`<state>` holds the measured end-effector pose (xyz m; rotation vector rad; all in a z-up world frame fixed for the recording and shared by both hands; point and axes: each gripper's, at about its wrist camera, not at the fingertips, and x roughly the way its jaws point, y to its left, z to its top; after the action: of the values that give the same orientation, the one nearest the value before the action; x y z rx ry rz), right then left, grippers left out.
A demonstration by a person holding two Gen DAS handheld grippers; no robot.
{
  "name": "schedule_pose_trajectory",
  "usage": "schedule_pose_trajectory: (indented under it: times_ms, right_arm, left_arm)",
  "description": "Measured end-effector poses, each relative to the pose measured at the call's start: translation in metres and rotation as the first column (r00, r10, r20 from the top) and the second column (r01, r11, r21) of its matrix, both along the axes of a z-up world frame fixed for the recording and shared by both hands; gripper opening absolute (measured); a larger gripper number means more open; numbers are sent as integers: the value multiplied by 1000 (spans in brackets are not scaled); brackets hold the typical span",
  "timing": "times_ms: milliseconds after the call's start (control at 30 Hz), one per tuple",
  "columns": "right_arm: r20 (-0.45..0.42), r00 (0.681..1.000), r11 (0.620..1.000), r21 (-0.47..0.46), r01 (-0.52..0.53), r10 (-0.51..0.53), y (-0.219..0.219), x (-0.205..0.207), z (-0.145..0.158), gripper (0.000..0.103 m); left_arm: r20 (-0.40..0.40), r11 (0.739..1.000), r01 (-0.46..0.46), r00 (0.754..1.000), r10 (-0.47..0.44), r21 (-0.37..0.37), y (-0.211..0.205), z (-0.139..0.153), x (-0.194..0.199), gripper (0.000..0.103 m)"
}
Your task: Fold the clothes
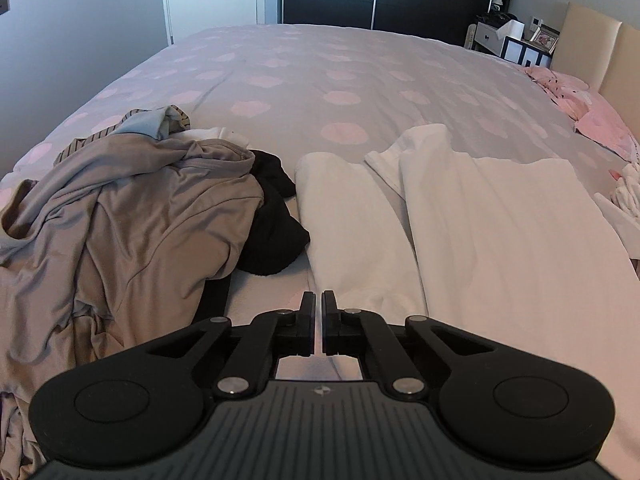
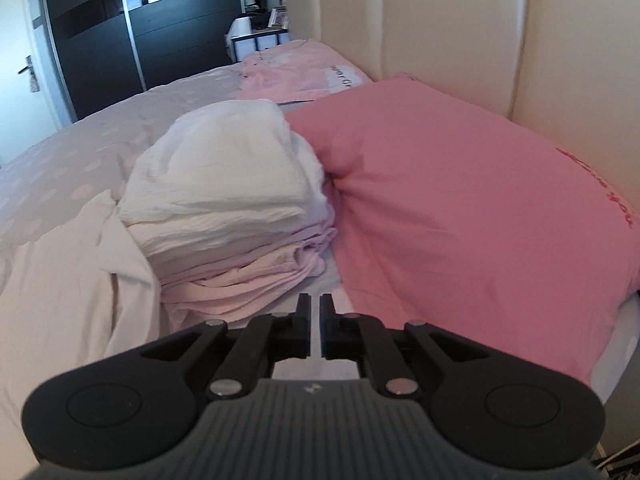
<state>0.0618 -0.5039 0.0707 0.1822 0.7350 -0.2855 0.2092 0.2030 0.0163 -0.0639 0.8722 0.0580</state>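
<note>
— While the left wrist camera looks along the bed (image 1: 304,80), how is the laundry laid out?

— An unfolded heap sits at the bed's near left edge: a taupe garment (image 1: 120,224) crumpled on top, a black garment (image 1: 276,216) tucked against its right side, a striped piece (image 1: 132,124) just behind. Right of it, near the middle of the near edge, a white garment (image 1: 480,220) lies spread flat, one sleeve already turned in; a judgement, but it looks set out as the piece in work, kept apart from the heap.

— And the left gripper (image 1: 317,300)?

— Fingers drawn almost together, only a thin slit between them. Nothing is pinched in that slit. It hangs just above the white garment's near left edge; contact cannot be confirmed.

— What does the right wrist camera show?

— A folded stack (image 2: 228,200) of white and pale pink pieces, pressed against a pink pillow (image 2: 460,200) at the headboard (image 2: 440,20) end of the bed. The spot likely keeps finished work clear of the folding area. White cloth (image 2: 60,280) lies just left of the stack.

— The right gripper (image 2: 315,302)?

— Also nearly closed and carrying nothing, poised over the strip of bed between stack and pillow.
</note>
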Motion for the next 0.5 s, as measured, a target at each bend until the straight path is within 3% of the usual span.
schedule_pose_trajectory:
  times_ms: [33, 100, 133, 200, 433, 500]
  right_arm:
    - [7, 1000, 1000, 4, -27, 27, 5, 0, 0, 10]
    - [20, 995, 995, -4, -95, 95, 22, 8, 0, 34]
    - [30, 991, 991, 4, -132, 132, 33, 15, 0, 39]
    - [47, 981, 981, 24, -190, 189, 51, 28, 0, 41]
    - [28, 949, 949, -32, -313, 313, 104, 81, -11, 42]
    - [4, 944, 943, -39, -330, 331, 112, 97, -16, 48]
  left_arm:
    - [3, 1000, -3, 1000, 3, 0, 0, 2, 0, 4]
    - [12, 1000, -5, 1000, 5, 0, 1, 3, -2, 18]
    - [17, 1000, -3, 1000, 3, -4, 1, 3, -1, 31]
    - [24, 1000, -5, 1000, 5, -1, 2, 0, -1, 45]
    - [-27, 999, 40, 999, -41, -18, -9, -27, 26, 46]
    - [-54, 998, 61, 997, -61, 0, -18, -36, 38, 46]
